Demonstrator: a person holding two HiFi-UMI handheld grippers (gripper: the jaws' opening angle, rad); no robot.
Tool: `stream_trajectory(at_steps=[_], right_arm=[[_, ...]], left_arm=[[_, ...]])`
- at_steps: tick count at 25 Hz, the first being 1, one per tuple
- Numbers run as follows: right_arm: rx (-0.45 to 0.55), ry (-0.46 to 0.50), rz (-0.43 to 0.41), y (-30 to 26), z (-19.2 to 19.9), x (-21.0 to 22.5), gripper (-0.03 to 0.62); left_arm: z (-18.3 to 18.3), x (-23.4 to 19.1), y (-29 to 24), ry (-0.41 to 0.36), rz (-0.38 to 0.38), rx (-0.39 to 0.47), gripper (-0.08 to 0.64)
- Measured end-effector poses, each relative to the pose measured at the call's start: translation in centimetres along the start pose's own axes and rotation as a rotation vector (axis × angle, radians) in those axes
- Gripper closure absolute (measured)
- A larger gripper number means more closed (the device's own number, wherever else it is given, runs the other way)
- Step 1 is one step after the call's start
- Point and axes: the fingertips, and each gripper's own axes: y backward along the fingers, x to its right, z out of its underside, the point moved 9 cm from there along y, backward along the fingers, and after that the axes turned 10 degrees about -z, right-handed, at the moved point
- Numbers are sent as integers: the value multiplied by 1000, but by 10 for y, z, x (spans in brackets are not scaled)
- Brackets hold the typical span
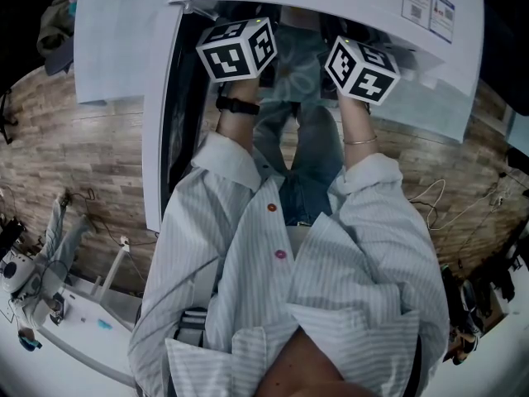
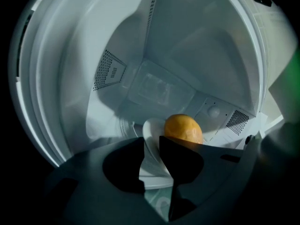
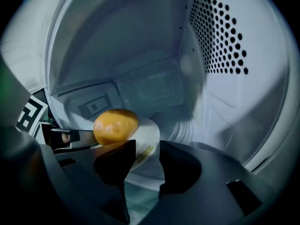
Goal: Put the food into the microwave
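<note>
Food (image 2: 183, 128), a single round orange piece, sits on a white plate (image 2: 152, 128) inside the microwave (image 2: 187, 41), towards the back wall, with plenty of free space above it. The left tool (image 2: 151, 146) is spread, and the plate's rim stands in its gap. The right tool (image 3: 147, 150) is likewise spread around the rim on the other side. A perforated side wall (image 3: 220, 36) rises close beside the right tool, and a vented panel (image 2: 108, 71) stands off to the left.
</note>
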Motion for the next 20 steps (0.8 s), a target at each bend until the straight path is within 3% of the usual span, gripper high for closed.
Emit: stream_trajectory(at_steps=[12,20], right_arm=[[8,-19,-9,4,4,-2,423],[9,-21,-18,7,6,-5,423]], left_arm=[[3,4,2,-97,-79,14,449],[3,1,13,-61,-68,63,442]])
